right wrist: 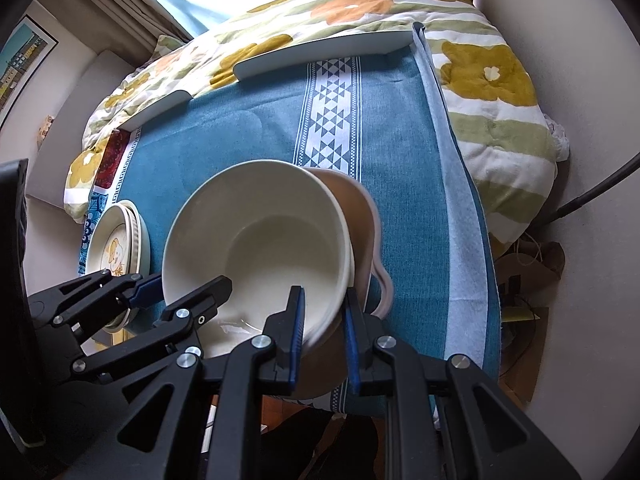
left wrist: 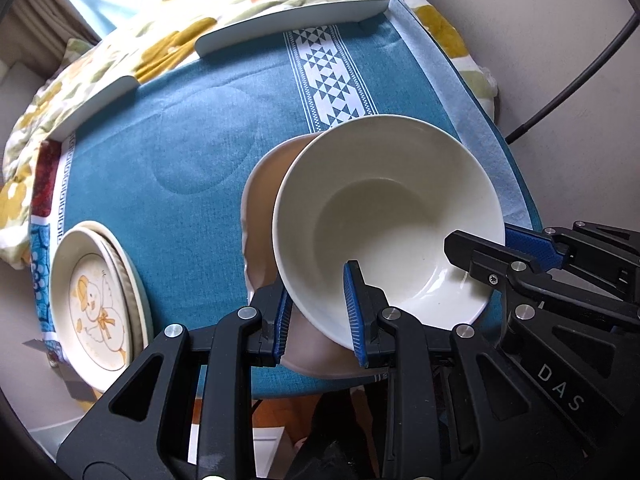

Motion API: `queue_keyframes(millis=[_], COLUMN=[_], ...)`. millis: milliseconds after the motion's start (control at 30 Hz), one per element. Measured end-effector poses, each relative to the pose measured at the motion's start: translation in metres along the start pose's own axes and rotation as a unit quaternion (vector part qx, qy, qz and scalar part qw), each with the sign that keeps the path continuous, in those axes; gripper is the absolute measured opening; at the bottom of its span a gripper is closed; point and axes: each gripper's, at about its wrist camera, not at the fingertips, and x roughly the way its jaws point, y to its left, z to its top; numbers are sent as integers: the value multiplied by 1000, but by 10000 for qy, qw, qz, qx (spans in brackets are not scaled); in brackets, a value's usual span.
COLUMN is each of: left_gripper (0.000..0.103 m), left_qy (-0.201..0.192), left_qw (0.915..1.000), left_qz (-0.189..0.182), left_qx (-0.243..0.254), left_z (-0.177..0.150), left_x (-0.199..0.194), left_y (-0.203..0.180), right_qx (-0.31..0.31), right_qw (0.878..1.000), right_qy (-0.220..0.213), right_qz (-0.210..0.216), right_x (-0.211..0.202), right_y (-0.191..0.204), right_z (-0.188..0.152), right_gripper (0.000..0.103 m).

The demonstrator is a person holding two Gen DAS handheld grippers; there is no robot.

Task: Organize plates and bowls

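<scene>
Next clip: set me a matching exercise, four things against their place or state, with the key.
Things:
1. white ceramic bowl
2. pinkish-beige bowl
3. round duck-print plate
4. left claw

States:
A. topmost of a plate stack at the table's left edge
B. shut on a bowl rim
C. tilted, gripped on both sides
D. underneath, partly covered

Pairs: 1-C, 2-D, 3-A, 4-B
</scene>
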Motion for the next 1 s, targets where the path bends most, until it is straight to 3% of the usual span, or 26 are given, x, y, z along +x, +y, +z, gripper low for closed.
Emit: queue_keyframes(millis=[500, 800, 1000], left_gripper=[22, 22, 22], left_qy=[67, 74, -178], left_qw=[9995, 9999, 9998], left_qz=[300, 135, -3], left_qx=[99, 23, -79], left_z=[-1, 0, 3], left_x=[4, 3, -20], left_y=[-2, 2, 15], right_qx=[-84, -57, 0], right_qw=[10000, 10000, 9999], right_qy=[41, 47, -95], right_qz=[-10, 7, 46], right_x=[0, -1, -16], right_y=[2, 2, -1], right_z=[0, 0, 2], right_gripper=[17, 17, 17])
